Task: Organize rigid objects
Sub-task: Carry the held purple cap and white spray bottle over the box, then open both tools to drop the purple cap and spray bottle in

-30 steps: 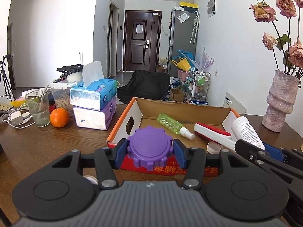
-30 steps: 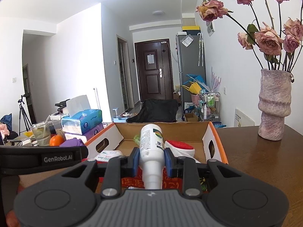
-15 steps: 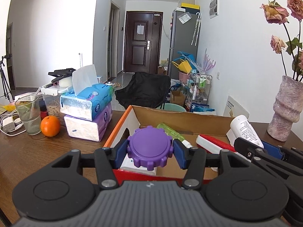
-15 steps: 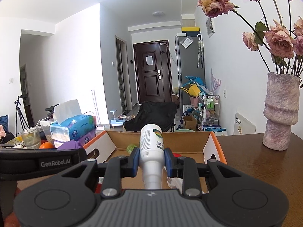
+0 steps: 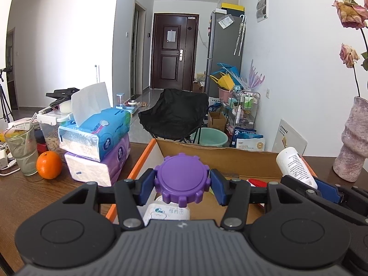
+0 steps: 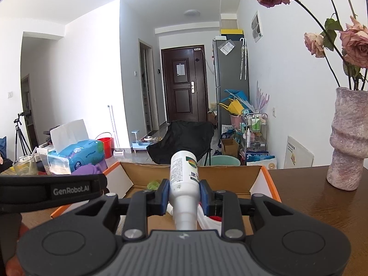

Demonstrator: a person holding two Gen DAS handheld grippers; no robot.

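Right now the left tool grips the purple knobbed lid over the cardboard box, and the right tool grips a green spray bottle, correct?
Not quite. The right tool grips a white bottle with a printed label, not a green spray bottle; the right wrist view shows it clamped between the blue pads. The rest holds: the left tool grips the purple knobbed lid over the cardboard box.

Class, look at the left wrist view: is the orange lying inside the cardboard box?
No. The orange sits on the table beside the tissue packs, outside the cardboard box.
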